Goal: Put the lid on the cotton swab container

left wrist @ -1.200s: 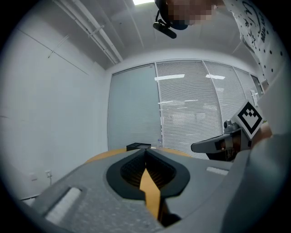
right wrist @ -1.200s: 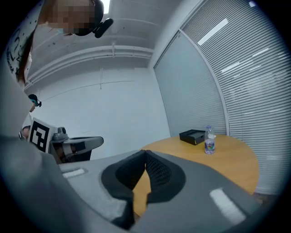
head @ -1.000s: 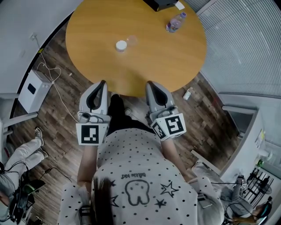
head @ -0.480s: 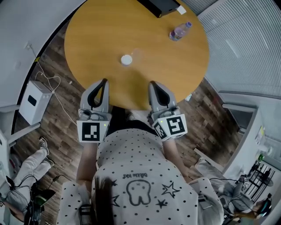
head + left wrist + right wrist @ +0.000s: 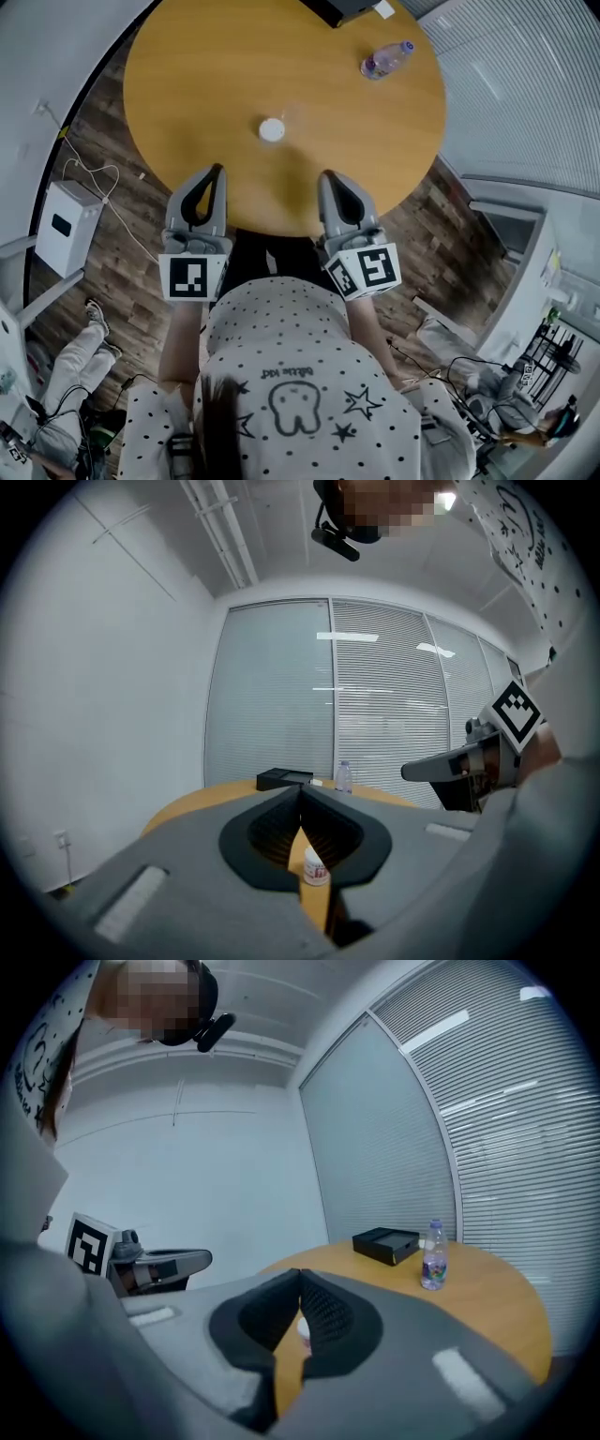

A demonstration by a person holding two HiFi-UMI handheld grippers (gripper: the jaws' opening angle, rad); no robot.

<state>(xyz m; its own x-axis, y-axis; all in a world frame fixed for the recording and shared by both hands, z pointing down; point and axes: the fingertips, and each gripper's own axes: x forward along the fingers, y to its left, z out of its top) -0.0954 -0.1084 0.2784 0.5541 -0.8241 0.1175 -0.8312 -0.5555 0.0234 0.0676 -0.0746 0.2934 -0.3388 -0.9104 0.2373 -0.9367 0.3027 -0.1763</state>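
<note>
A small white cotton swab container (image 5: 272, 129) stands near the middle of the round wooden table (image 5: 187, 84). It shows low between the jaws in the left gripper view (image 5: 314, 866) and in the right gripper view (image 5: 303, 1330). I cannot make out a separate lid. My left gripper (image 5: 217, 171) and right gripper (image 5: 327, 175) are side by side at the table's near edge, both shut and empty, pointing at the container from short of it. Its jaw tips meet in each gripper view, left (image 5: 300, 789) and right (image 5: 300, 1274).
A water bottle (image 5: 386, 59) and a black box (image 5: 342, 7) sit at the table's far side. A white box (image 5: 66, 225) with cables stands on the wood floor at the left. Another person's legs (image 5: 66, 375) show at lower left.
Both grippers have moved forward from over the floor to the table's near edge. The container now lies closer to them in the head view. Jaws stay shut.
</note>
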